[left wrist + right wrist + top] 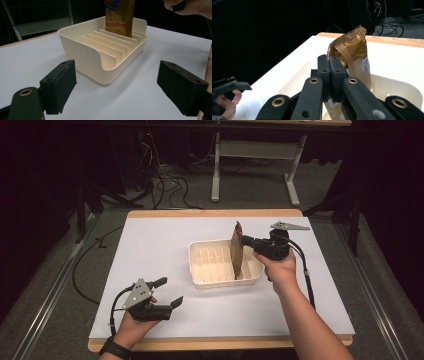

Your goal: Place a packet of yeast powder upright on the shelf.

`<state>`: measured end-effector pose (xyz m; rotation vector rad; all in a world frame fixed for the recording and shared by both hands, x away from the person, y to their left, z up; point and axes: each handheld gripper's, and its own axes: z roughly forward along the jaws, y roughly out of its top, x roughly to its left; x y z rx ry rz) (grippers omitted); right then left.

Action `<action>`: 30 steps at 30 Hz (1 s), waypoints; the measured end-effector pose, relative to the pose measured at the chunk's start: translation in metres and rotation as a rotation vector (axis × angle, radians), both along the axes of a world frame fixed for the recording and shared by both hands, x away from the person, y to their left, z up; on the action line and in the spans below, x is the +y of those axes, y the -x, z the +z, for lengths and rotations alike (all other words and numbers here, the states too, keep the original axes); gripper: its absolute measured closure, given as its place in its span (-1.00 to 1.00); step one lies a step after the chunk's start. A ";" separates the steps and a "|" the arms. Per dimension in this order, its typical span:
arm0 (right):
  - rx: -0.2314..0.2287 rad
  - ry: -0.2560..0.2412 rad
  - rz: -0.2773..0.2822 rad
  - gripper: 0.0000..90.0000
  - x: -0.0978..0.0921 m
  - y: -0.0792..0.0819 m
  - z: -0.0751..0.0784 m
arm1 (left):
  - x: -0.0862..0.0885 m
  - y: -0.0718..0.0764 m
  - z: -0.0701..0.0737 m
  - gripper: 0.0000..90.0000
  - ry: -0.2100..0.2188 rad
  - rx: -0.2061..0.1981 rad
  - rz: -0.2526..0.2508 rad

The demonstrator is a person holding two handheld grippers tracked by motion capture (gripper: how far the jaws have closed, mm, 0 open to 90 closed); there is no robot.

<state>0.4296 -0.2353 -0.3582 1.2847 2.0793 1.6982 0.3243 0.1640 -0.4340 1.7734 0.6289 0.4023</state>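
1. High view: a cream tray [202, 276] with ribbed slots sits on a white mat [150, 245]; a gold packet [237, 251] stands upright in a slot near the tray's right end; the right gripper [246, 240] reaches in from the tray's right side and clenches the packet's upper edge; the left gripper [169, 291] is held well apart from the tray, off its near-left corner, jaws spread and holding nothing.
2. Left gripper view: the two black jaws stand wide apart with bare mat between them; beyond them the tray [82, 53] shows a scooped front wall and a row of thin dividers, detail the high view blurs; the packet [119, 15] rises from a slot toward the tray's far end, its printed face with red lettering turned this way; a hand [190, 6] shows above the tray's right side.
3. Right gripper view: the jaws press together on the packet [352, 53]; this view gives the packet's back, with a taped seam, a crimped top and a small white label; the tray's rim [409, 90] curves below the packet; the left gripper [230, 86] shows far off, beyond the tray.
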 end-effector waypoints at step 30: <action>-0.054 0.114 -0.055 -0.13 0.012 0.005 0.015 | -0.001 0.000 0.000 -0.64 -0.006 0.002 -0.003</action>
